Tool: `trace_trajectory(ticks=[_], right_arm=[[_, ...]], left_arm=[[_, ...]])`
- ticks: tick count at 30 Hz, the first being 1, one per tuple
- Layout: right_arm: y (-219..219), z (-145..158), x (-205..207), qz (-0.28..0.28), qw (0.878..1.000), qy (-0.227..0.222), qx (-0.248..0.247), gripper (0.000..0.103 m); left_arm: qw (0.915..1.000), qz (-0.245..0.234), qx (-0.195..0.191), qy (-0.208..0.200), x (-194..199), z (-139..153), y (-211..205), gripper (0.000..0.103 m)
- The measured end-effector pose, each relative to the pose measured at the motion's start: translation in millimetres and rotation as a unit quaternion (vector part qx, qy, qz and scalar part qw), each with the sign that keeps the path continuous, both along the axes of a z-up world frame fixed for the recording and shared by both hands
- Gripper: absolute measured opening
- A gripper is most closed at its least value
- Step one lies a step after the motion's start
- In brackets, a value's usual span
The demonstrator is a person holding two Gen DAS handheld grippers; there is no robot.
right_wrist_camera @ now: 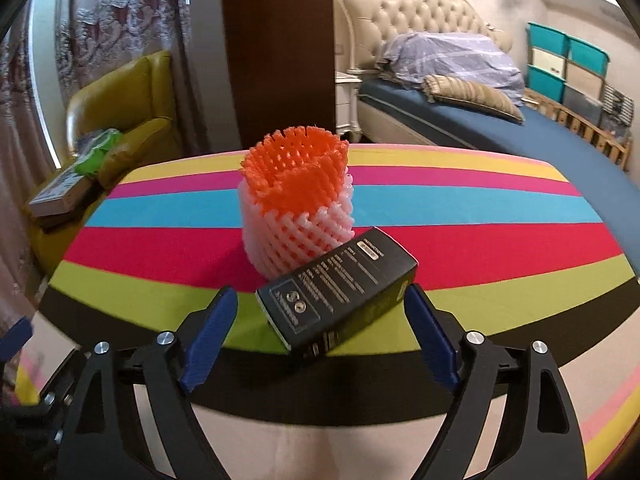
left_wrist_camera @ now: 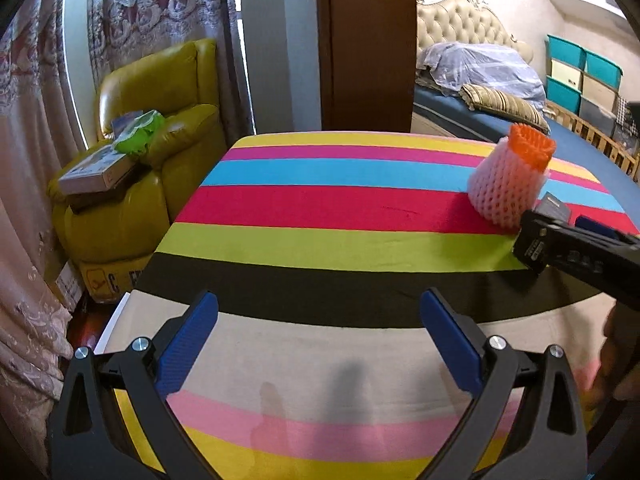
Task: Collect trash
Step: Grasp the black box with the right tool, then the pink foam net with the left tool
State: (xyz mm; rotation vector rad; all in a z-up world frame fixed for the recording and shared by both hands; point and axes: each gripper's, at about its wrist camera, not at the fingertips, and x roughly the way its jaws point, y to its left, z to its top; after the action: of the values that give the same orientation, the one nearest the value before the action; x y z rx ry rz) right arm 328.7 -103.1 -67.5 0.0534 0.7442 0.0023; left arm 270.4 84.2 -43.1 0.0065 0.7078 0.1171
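black box (right_wrist_camera: 338, 294): "INSTRUCTIONS" | cardboard carton (left_wrist_camera: 110, 278): "C"

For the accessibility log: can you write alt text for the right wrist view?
The open right gripper straddles a black printed box lying tilted on a striped tablecloth, its left pad clear of the box. Just behind the box stands a white foam fruit net with an orange net nested inside.
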Motion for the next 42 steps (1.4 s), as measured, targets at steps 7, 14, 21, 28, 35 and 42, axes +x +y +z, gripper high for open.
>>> trace_trajectory(ticks=[7,14,21,28,35,42], right_arm=[[-2,-6,22,-0.027,0.999,0.025,-0.01,0.082],[-16,-11,22,-0.024,0.999,0.042,-0.025,0.076],[-34,-16,14,-0.002,0.998,0.052,-0.024,0.052],[-48,-8,-3,0.029,0.998,0.023,-0.048,0.04],[-94,-5,-29,0.017,0.998,0.01,-0.065,0.04],[-150,-6,-40,-0.013,0.999,0.01,-0.047,0.04]], left_arm=[[0.9995,0.002,0.01,-0.031,-13,6,-9,0.097],[0.999,-0.013,0.027,-0.034,-12,4,-17,0.098],[0.999,-0.02,0.024,-0.032,-11,2,-17,0.098],[0.9988,-0.024,0.024,-0.034,-14,1,-19,0.098],[0.9985,-0.032,0.034,-0.029,-12,0,-25,0.098],[0.9948,-0.099,0.016,-0.018,-1,-1,-59,0.098]])
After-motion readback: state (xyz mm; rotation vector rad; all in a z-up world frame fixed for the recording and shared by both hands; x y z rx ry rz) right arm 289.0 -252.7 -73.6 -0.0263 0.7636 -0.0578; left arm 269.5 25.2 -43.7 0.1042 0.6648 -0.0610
